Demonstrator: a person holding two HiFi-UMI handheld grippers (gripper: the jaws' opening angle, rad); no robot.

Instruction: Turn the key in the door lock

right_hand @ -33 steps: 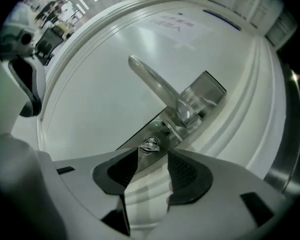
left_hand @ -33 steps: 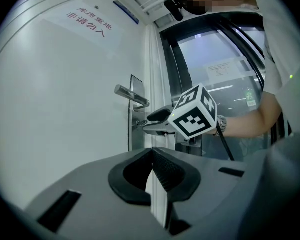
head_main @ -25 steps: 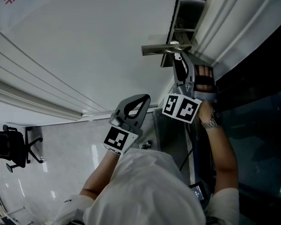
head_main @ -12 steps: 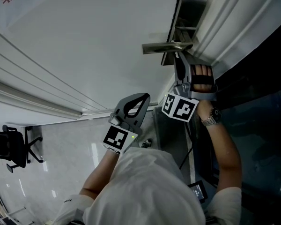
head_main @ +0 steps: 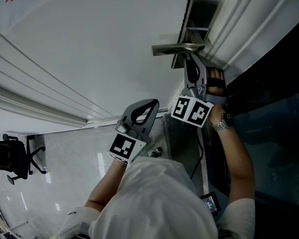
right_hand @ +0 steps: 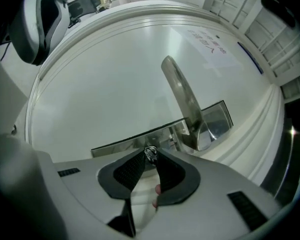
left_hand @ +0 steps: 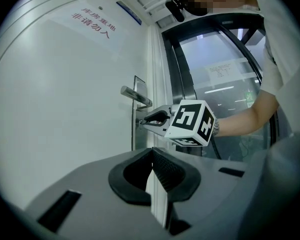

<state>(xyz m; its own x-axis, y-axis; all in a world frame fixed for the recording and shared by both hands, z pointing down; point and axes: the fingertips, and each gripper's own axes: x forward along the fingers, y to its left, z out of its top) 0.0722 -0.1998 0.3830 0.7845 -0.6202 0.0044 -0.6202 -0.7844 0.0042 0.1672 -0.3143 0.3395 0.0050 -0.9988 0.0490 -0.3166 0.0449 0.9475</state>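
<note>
The white door (head_main: 89, 44) carries a steel lock plate (right_hand: 140, 144) and a lever handle (head_main: 177, 49), also in the right gripper view as the handle (right_hand: 182, 99). A small metal key (right_hand: 150, 154) sticks out of the lock below the handle. My right gripper (right_hand: 150, 156) points level at the lock, its jaws closing with the key head pinched between the pad tips. In the head view the right gripper (head_main: 190, 59) sits just under the handle. My left gripper (head_main: 153, 103) hangs back from the door, shut on nothing; its pads (left_hand: 160, 169) meet at the tip.
A dark glass door panel (head_main: 274, 108) and its frame stand right of the lock. A sign with red lettering (left_hand: 92, 23) is on the door. An office chair (head_main: 12, 156) stands on the tiled floor at far left.
The right gripper's marker cube has rolled slightly while the gripper stays at the lock under the handle. The left gripper has not moved.
</note>
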